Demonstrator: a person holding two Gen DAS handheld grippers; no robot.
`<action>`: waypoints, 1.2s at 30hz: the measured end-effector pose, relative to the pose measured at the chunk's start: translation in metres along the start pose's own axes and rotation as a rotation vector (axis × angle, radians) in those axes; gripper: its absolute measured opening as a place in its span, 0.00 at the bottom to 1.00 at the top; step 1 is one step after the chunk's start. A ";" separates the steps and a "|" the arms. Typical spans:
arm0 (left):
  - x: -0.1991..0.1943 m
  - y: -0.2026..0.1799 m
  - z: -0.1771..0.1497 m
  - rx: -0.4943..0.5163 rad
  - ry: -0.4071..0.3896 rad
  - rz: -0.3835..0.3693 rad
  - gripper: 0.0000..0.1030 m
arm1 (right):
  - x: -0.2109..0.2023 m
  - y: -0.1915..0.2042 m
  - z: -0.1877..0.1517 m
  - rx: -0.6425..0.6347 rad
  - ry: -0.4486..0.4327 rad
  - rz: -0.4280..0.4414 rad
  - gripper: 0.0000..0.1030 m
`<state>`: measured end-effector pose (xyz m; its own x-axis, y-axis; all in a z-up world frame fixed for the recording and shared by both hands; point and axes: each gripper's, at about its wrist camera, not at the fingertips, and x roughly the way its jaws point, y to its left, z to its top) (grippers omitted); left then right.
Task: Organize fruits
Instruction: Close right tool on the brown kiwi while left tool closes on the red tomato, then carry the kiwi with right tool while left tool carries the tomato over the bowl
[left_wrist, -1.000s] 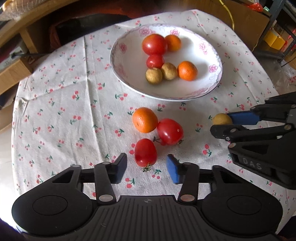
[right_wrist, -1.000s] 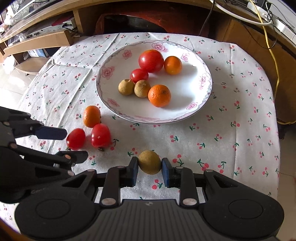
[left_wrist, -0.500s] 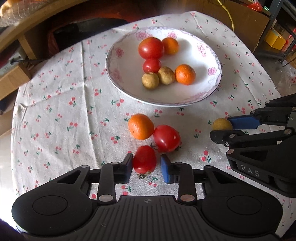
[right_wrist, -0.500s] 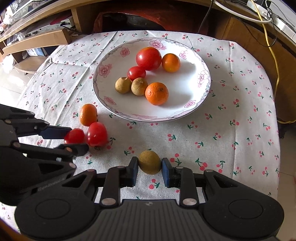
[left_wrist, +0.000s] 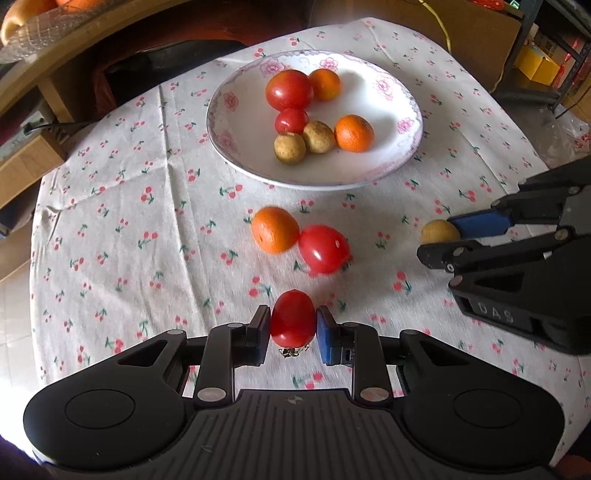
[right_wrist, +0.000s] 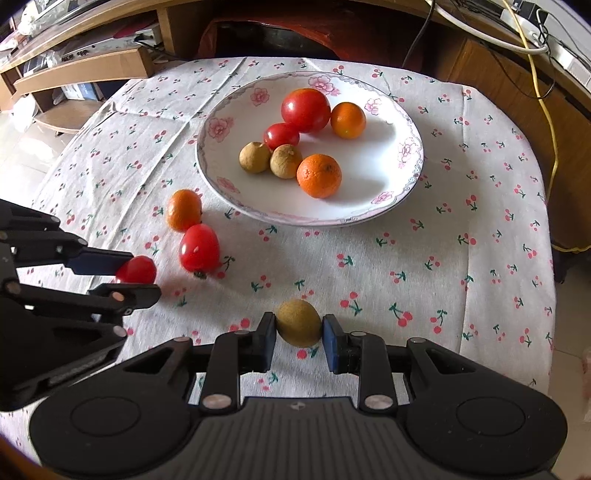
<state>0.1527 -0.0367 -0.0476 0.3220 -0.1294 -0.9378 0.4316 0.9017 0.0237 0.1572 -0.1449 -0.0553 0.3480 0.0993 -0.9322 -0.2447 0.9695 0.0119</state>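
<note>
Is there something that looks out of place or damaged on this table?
Nothing looks damaged or spilled. One orange and one tomato lie loose on the cloth, outside the plate where the other fruit sits. The left claw grips a second tomato and the right claw a brown fruit.

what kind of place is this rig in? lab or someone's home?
Likely a home living room: a cherry-print tablecloth on a small table, a floral plate of fruit, and wooden shelving with electronics and cables behind.
</note>
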 end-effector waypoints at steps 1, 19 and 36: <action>-0.002 -0.001 -0.003 0.000 0.004 -0.005 0.33 | -0.002 0.001 -0.002 -0.004 0.000 0.003 0.28; 0.002 -0.009 -0.018 0.034 0.045 -0.008 0.42 | -0.002 0.007 -0.028 -0.026 0.051 0.001 0.28; -0.006 -0.013 -0.018 0.051 0.026 -0.001 0.33 | -0.009 0.003 -0.029 0.001 0.014 -0.008 0.26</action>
<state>0.1300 -0.0398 -0.0483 0.2999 -0.1193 -0.9465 0.4744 0.8794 0.0395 0.1267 -0.1499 -0.0571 0.3373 0.0882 -0.9372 -0.2407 0.9706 0.0047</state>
